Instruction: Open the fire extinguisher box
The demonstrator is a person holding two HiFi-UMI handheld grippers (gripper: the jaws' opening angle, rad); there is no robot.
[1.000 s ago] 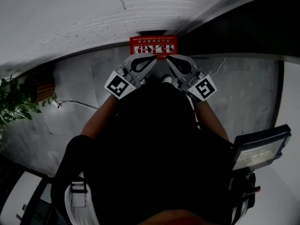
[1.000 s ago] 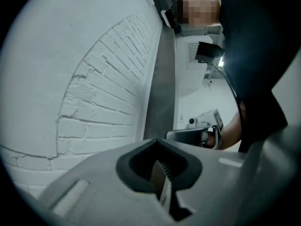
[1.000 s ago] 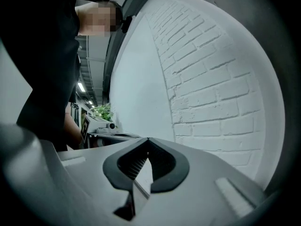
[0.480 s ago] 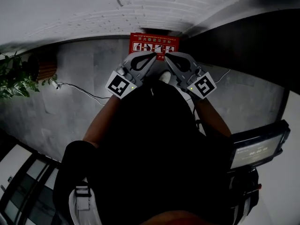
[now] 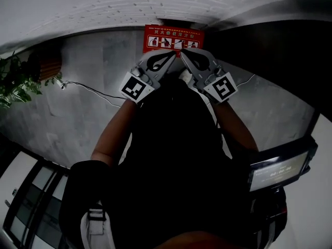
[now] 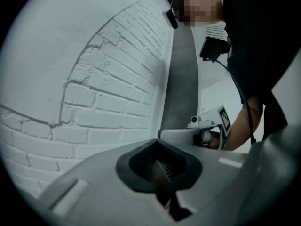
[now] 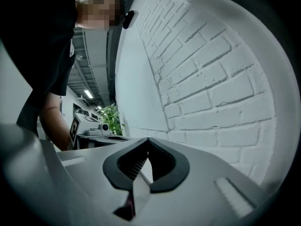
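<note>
Red box [image 5: 174, 39] at foot of brick wall [image 5: 155, 4], apparently closed; left gripper [image 5: 171, 56] and right gripper [image 5: 183, 55] just before it, jaws pressed together, empty; opening all left to do.

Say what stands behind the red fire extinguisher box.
A white brick wall stands behind the red box; the box itself covers the wall's foot there.
</note>
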